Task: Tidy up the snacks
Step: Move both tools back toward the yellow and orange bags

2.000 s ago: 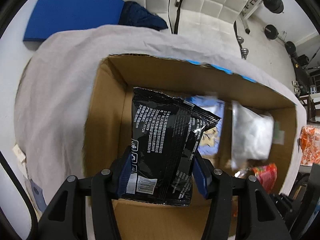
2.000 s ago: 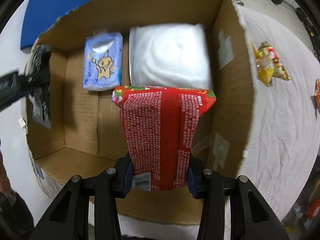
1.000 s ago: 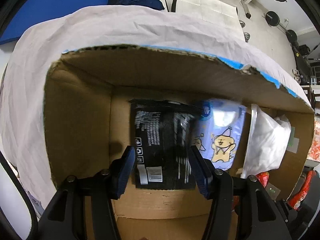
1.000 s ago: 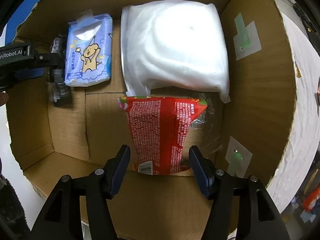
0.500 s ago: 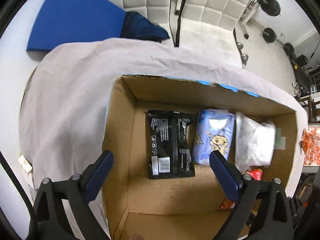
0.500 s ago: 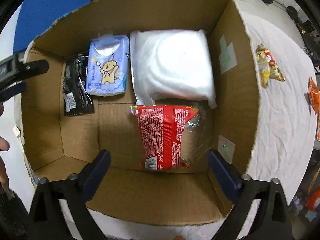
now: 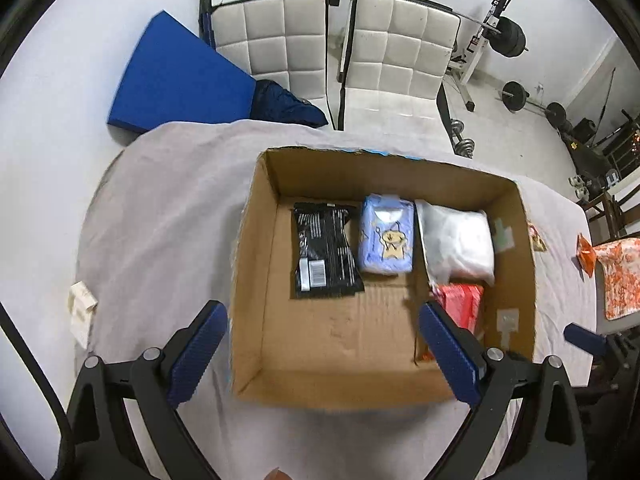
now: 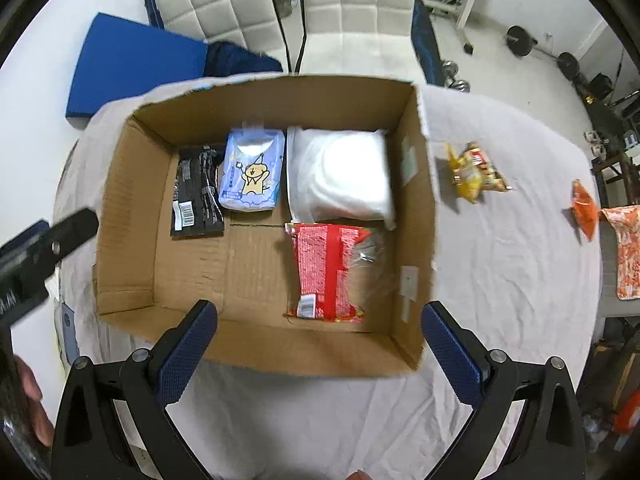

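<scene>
An open cardboard box [image 7: 256, 264] [image 8: 132, 220] sits on a cloth-covered table. Inside lie a black snack packet [image 7: 326, 254] [image 8: 198, 192], a light blue packet with a cartoon bear [image 7: 386, 240] [image 8: 252, 172], a white bag [image 7: 456, 240] [image 8: 340, 174] and a red packet [image 7: 460, 306] [image 8: 328, 272]. My left gripper [image 7: 324, 352] hangs open above the box's near wall, holding nothing. My right gripper [image 8: 320, 352] is open too, above the near wall, empty. A yellow snack [image 8: 474, 174] and an orange snack [image 8: 584, 208] [image 7: 585, 254] lie on the cloth right of the box.
Two white padded chairs [image 7: 332, 52] [image 8: 280, 12] stand behind the table, with a blue mat [image 7: 176, 84] [image 8: 132, 68] on the floor. Weights [image 7: 508, 40] are at the back right. An orange-patterned cloth [image 7: 618, 276] [image 8: 626, 248] lies at the far right. The left gripper's body [image 8: 36, 256] shows at left.
Both grippers let go of their packets inside the box, opened wide and pulled up and back. The black and red packets now lie on the box floor.
</scene>
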The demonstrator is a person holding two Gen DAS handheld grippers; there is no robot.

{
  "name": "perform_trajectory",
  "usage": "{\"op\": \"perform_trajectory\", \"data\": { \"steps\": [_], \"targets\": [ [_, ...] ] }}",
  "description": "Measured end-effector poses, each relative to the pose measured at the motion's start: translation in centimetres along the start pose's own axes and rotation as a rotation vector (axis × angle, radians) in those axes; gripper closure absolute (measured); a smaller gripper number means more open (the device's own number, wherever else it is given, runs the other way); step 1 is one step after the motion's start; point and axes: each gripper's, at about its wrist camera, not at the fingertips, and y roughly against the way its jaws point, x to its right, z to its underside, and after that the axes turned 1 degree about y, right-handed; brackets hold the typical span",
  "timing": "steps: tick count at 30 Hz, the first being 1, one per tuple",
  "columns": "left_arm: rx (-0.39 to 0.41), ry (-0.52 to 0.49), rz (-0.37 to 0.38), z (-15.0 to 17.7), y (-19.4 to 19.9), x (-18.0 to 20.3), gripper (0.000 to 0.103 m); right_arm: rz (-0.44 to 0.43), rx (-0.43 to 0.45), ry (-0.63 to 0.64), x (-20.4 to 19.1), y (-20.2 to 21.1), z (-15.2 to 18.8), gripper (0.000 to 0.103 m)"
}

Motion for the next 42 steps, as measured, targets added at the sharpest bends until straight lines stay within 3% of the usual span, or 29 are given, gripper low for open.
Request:
{"op": "perform_trajectory", "data": {
  "steps": [12,17,25,29,33,36,39,42],
  "targets": [
    [0.089,0.003,0.003,2.8,7.8,1.5,0.005,-0.014,0.111,-0.004,1.5,8.6,4.5,0.000],
    [0.086,-0.002,0.015,4.0,9.6,1.9,0.005,-0.042,0.155,-0.005,1.9,11.7,5.7,0.000],
    [0.082,-0.019,0.055,3.9,10.6,4.4,0.005,-0.101,0.145,-0.038,4.2,12.8,6.0,0.000],
    [0.076,-0.100,0.088,2.7,9.7,9.4,0.005,-0.088,0.125,-0.124,9.1,12.4,5.8,0.000],
    [0.052,-0.189,0.162,0.5,7.3,16.5,0.005,-0.039,0.109,-0.246,16.9,11.9,5.8,0.000],
    [0.016,-0.270,0.153,-1.5,4.5,21.7,0.005,0.015,0.083,-0.314,22.9,10.9,5.5,0.000],
    [-0.055,-0.302,0.137,-3.4,0.8,26.0,0.005,0.076,0.063,-0.366,28.8,9.4,4.9,0.000],
    [-0.182,-0.227,0.182,-5.7,-4.4,29.2,0.005,0.079,0.040,-0.429,34.5,7.3,4.1,0.000]
  ]
}}
